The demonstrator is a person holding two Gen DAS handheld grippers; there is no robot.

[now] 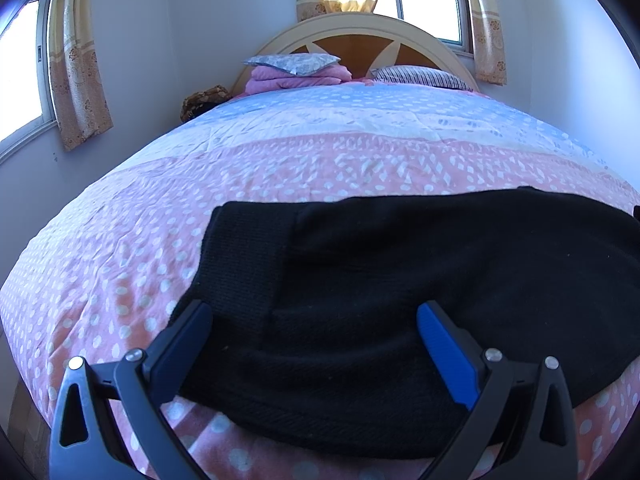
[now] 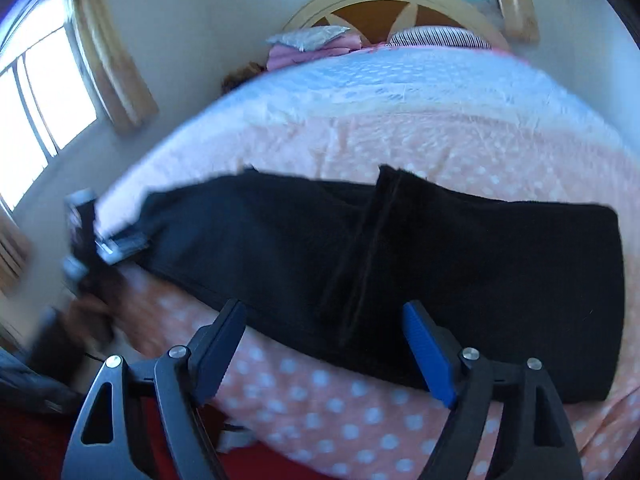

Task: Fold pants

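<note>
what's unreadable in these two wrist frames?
- Black pants, left wrist view: the right end runs off the frame edge, so their full extent is cut off.
- Left tool, right wrist view: motion blur smears it at the pants' left end; open or shut unreadable there.
- Brown object beside the bed, left wrist view: too small to identify.
- Floor clutter, right wrist view: blurred and dark.
- Right tool: open, empty.

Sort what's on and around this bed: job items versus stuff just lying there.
For the job:
black pants
left gripper, open
right gripper, open

Just lying about:
grey pillow
folded pink blanket
striped pillow
</note>
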